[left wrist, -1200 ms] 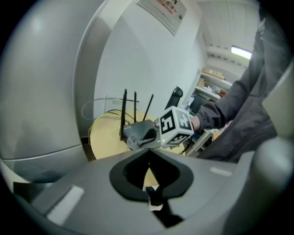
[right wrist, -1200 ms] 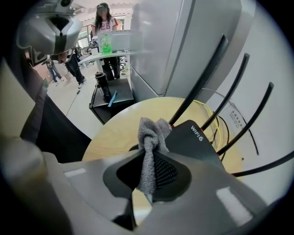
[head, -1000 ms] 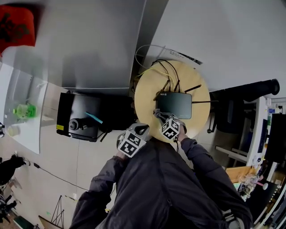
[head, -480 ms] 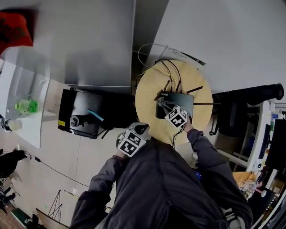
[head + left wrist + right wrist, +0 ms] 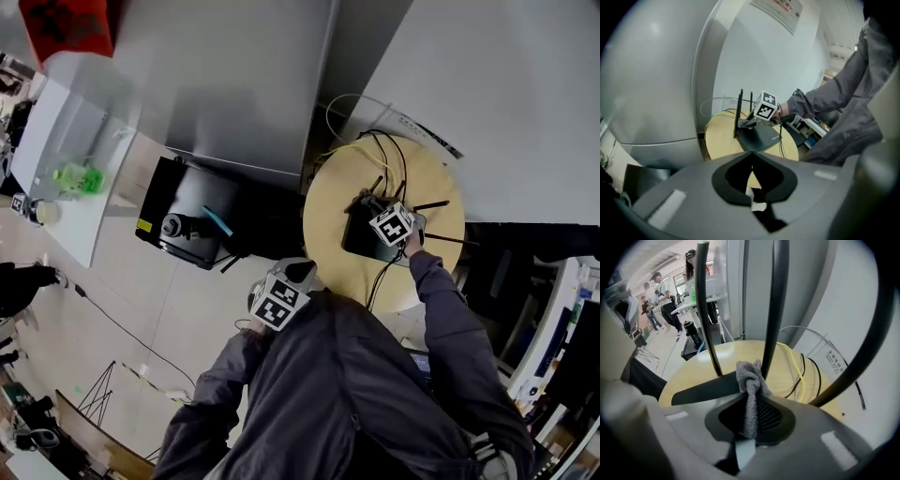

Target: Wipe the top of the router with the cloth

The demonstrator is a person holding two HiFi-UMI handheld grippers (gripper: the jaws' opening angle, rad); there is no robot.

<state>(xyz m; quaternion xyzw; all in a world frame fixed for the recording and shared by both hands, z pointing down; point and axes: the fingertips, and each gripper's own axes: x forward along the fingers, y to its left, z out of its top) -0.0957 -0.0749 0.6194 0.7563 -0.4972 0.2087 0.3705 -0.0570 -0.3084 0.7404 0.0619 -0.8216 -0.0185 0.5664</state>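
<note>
Light was even, diffuse and moderately bright. A soft shadow lay on the grey panel (image 5: 225, 103), upper centre of head view. Both gripper views bent strongly; corners were black, near foreground was blurred.

router (image 5: 361, 239) on table (image 5: 328, 225) | R tool (image 5: 366, 201) w/ cloth (image 5: 749, 380) over router | L tool (image 5: 300, 272) off table, front-left | cables (image 5: 802, 373) behind

Lab-like office, white desk (image 5: 77, 225), equipment case (image 5: 187, 202)
</note>
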